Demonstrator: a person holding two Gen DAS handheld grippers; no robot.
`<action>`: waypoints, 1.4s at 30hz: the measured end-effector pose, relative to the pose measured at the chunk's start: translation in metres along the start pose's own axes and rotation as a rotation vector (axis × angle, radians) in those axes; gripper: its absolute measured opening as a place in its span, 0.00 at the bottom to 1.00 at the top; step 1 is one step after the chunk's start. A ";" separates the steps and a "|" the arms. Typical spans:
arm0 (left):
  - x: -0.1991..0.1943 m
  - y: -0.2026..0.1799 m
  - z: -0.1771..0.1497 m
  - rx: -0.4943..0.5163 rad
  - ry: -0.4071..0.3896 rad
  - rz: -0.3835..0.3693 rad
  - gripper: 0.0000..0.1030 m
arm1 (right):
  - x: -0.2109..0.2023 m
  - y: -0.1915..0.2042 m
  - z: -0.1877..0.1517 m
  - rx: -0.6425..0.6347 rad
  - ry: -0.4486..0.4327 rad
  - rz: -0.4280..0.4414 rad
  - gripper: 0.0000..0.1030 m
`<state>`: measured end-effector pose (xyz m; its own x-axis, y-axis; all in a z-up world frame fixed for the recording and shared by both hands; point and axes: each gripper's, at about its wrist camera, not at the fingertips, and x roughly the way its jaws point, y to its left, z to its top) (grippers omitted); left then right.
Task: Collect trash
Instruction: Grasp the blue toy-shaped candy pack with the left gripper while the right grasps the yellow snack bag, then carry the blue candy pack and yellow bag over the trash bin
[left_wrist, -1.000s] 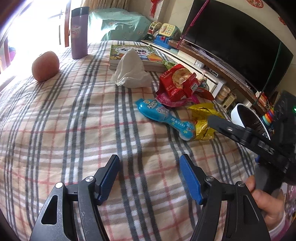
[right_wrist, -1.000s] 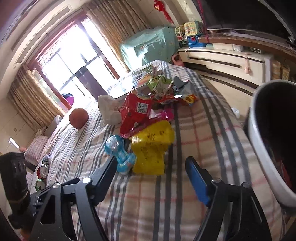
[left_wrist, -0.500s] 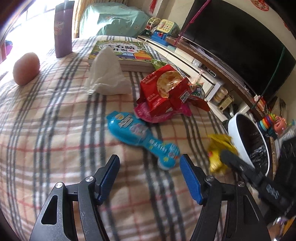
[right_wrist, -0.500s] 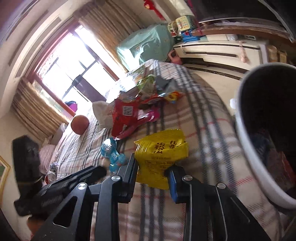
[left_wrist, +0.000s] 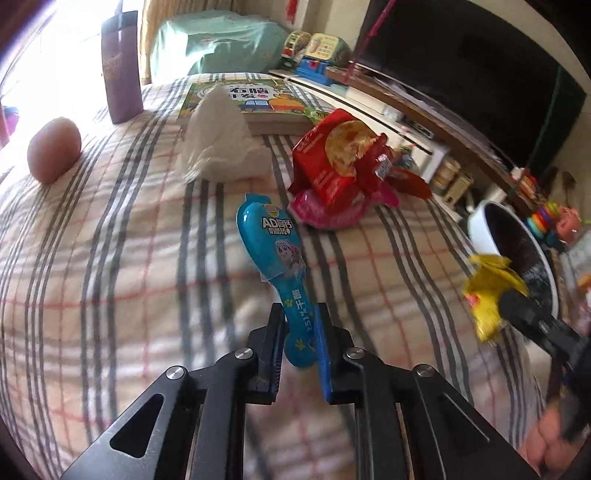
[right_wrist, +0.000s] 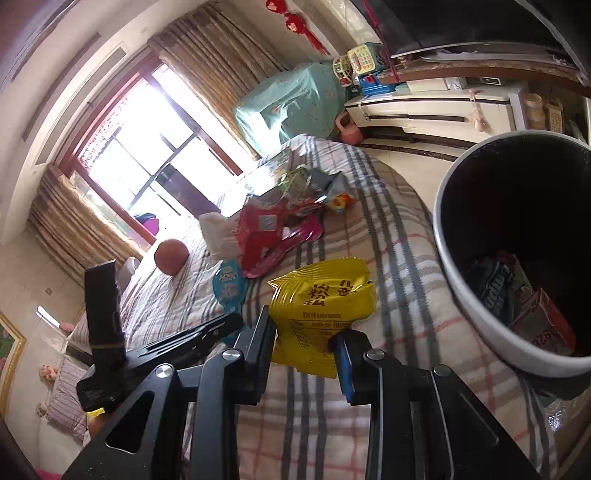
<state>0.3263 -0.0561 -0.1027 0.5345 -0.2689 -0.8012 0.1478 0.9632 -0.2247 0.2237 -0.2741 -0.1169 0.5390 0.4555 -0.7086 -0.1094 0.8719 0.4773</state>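
The left gripper (left_wrist: 298, 325) is closed on the narrow end of a blue wrapper (left_wrist: 275, 251), which stretches ahead over the plaid blanket (left_wrist: 110, 258). The right gripper (right_wrist: 303, 345) pinches a yellow packet (right_wrist: 321, 306). Right of its jaws, a white bin (right_wrist: 465, 295) holds what look like wrappers. Farther ahead lie a red packet (left_wrist: 332, 162) and crumpled tissue (left_wrist: 221, 144).

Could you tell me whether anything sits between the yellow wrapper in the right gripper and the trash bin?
Nothing visible does: the right gripper holds the yellow wrapper beside the trash bin, with only bare plaid cloth between them.
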 end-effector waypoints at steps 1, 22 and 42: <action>-0.007 0.005 -0.004 0.005 0.003 -0.010 0.14 | 0.000 0.002 -0.001 -0.003 0.004 0.003 0.29; -0.016 0.008 -0.023 0.028 -0.022 0.024 0.18 | -0.004 0.016 -0.019 -0.029 0.022 -0.006 0.29; -0.044 -0.071 -0.030 0.194 -0.053 -0.091 0.18 | -0.068 0.001 -0.014 -0.070 -0.080 -0.111 0.29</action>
<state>0.2673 -0.1127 -0.0679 0.5537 -0.3593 -0.7512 0.3521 0.9185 -0.1798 0.1746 -0.3015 -0.0753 0.6155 0.3424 -0.7099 -0.1017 0.9277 0.3593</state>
